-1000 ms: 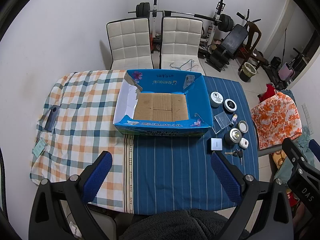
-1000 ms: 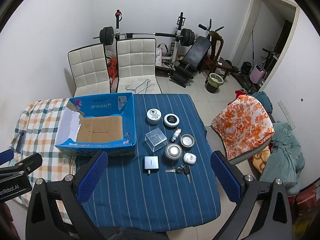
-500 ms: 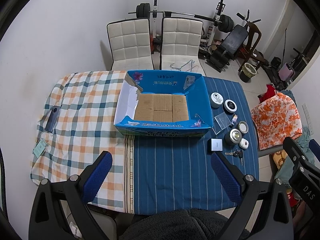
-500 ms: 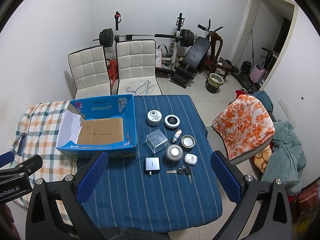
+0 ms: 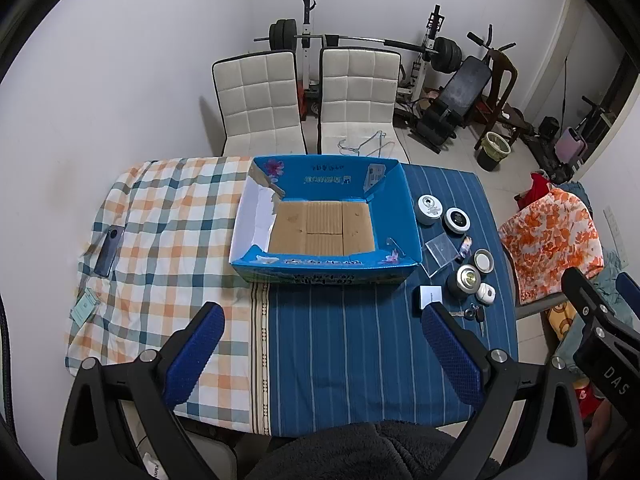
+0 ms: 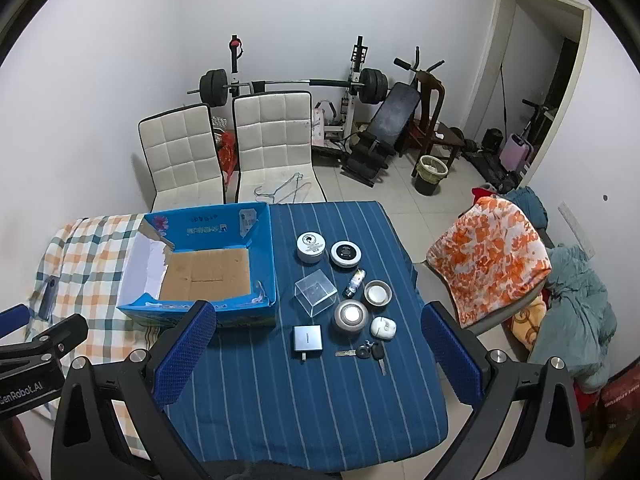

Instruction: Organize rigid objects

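Observation:
An open blue cardboard box (image 5: 400, 216) (image 6: 264, 248) stands empty mid-table. To its right on the blue striped cloth lie small rigid items: a white round tin (image 6: 311, 245), a black-and-white disc (image 6: 346, 253), a clear plastic cube (image 6: 315, 292), a small bottle (image 6: 355, 282), a metal lid (image 6: 377, 292), a round silver tin (image 6: 350, 316), a white earbud case (image 6: 383, 327), a grey square box (image 6: 307, 338) and keys (image 6: 370, 353). My left gripper (image 5: 324, 348) and right gripper (image 6: 316, 340) are open, empty, held high above the table's near edge.
A phone (image 5: 109, 245) and a small green card (image 5: 85, 306) lie on the checked cloth at the left. Two white chairs (image 5: 308, 92) stand behind the table. A chair with an orange floral cover (image 6: 488, 256) is at the right. Gym gear lines the back wall.
Both views have shifted slightly, with the table sitting a little lower in frame. Nothing on the table has moved. Both grippers stay open.

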{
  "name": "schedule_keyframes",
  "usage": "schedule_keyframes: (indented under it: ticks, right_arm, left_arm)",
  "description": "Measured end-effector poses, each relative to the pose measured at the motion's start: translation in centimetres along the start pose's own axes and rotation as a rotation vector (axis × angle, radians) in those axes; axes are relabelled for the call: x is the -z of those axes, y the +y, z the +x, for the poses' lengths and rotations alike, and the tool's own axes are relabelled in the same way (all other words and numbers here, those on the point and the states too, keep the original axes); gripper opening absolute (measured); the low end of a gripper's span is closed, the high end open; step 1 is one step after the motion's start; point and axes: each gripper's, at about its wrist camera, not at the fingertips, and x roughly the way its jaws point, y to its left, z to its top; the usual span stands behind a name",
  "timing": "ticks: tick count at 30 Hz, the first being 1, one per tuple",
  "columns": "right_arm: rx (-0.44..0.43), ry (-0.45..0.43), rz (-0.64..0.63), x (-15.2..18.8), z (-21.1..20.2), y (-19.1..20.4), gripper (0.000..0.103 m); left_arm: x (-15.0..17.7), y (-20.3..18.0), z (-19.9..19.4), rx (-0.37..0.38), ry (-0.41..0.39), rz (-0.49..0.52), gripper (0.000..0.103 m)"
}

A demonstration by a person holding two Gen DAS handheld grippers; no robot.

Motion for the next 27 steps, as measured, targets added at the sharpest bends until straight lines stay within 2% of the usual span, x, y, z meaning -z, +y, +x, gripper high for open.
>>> schedule_keyframes:
  ticks: [10,13,16,21,23,27]
  right_arm:
    - [-0.025,0.011,0.026,0.5,0.3,-1.4,0.103]
    - [-0.028,0.045,0.059,0.4,1.7,-2.5,0.103]
    - [-0.022,0.089,0.099,-0.1,4.4,-4.2,0.103]
    - [-0.011,0.167,0.178,-1.8,12.4,-8.5,0.103]
    - [-0.023,0.212,0.195,-2.7,17.2,-10.1,0.103]
    - [-0.073,0.363,0.244,-4.1,28.9,-13.1,0.103]
  left_arm:
    - [-0.1,0.2,-0.1,0.003,-0.003,0.003,0.101]
    - [-0.9,-0.1,0.2,0.016,-0.018,0.016,0.101]
    - [-2.6,-1.5,2.0,0.062,-0.002,0.023,0.101]
    - [-7.0,-6.4,7.4,0.098,0.010,0.075,0.101]
    - [-9.3,-8.7,10.5,0.106,0.035,0.104,0.101]
    - [-13.7,-13.3,17.4,0.088,0.095,0.148,0.101]
